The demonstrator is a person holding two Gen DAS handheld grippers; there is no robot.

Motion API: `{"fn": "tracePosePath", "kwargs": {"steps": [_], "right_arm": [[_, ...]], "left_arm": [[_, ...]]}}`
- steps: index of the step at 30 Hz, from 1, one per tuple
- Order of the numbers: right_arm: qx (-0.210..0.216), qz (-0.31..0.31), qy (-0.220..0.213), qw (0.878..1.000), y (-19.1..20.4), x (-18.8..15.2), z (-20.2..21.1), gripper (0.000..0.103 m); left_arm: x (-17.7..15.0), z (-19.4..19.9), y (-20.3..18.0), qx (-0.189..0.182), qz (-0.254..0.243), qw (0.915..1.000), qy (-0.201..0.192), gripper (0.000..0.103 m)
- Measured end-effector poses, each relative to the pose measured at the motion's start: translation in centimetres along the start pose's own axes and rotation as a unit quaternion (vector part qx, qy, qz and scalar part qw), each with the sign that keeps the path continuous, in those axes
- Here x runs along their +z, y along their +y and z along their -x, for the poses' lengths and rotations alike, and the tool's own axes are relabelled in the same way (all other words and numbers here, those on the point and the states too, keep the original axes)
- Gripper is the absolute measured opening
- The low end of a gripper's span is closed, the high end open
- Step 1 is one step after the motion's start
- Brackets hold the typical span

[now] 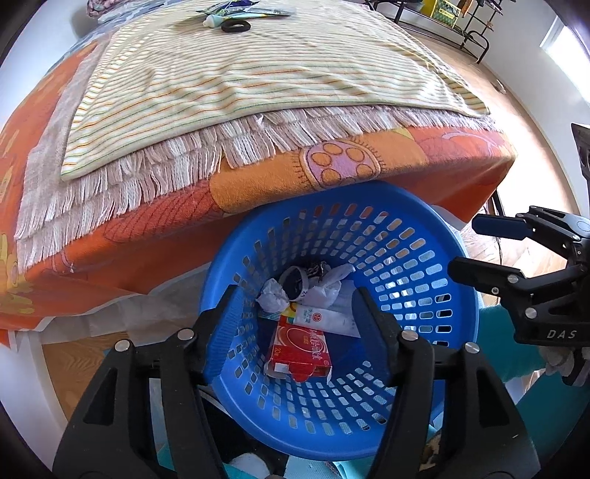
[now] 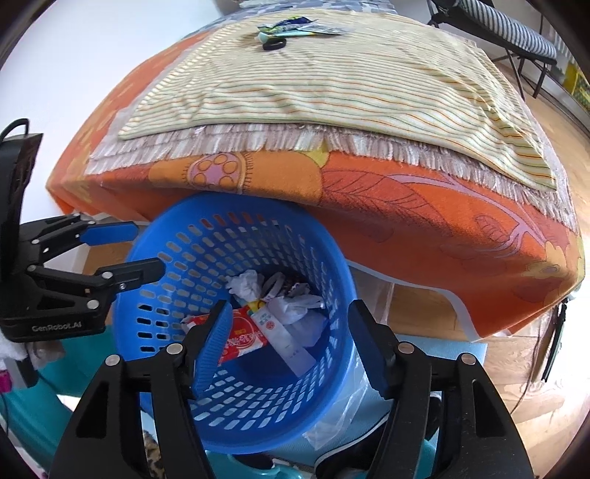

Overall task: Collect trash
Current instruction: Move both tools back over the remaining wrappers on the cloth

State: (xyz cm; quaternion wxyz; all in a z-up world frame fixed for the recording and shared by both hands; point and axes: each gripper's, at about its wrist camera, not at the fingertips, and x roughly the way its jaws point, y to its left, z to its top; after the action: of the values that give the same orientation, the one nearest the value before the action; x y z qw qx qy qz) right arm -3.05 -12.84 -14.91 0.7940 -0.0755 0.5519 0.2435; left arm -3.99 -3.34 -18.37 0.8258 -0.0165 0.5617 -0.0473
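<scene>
We note the round blue perforated plastic basket [image 1: 424, 250] standing on the floor against the edge of a table draped in an orange patterned cloth [image 1: 258, 184]. Inside it we see the collected trash: a red and white cardboard box [image 1: 298, 350] lying flat with one torn end, a white squeeze tube [image 1: 324, 318] resting across its upper edge, crumpled white paper [image 1: 273, 296] and a dark round item behind that, too small to identify. We hold the left gripper [image 1: 298, 328] over the basket mouth, fingers spread with nothing between them. The right gripper [image 2: 291, 346] hangs just beside it, likewise spread and empty. Farther back, on the striped cream towel [image 1: 239, 81], we see a black ring [image 1: 235, 25] and wrappers [image 1: 254, 11].
</scene>
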Motion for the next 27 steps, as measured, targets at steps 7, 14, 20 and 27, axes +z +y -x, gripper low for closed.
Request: {"fn": "tracePosePath", "kwargs": {"steps": [7, 14, 20, 27], "right_arm": [[0.005, -0.019, -0.007, 1.0, -0.6, 1.2, 0.7, 0.065], [0.014, -0.03, -0.035, 0.999, -1.1, 3.7, 2.4, 0.065], [0.019, -0.041, -0.067, 0.997, -2.2, 6.5, 4.2, 0.065], [0.017, -0.05, -0.109, 0.993, -3.8, 10.4, 5.5, 0.065]], "left_arm": [[1.3, 0.7, 0.2, -0.003, 0.008, 0.9999, -0.006, 0.063], [4.3, 2.2, 1.4, -0.001, 0.021, 0.9995, -0.023, 0.063], [7.6, 3.6, 2.7, 0.003, 0.027, 0.9986, -0.044, 0.064], [11.6, 4.5, 4.1, 0.003, 0.028, 0.9973, -0.067, 0.07]]}}
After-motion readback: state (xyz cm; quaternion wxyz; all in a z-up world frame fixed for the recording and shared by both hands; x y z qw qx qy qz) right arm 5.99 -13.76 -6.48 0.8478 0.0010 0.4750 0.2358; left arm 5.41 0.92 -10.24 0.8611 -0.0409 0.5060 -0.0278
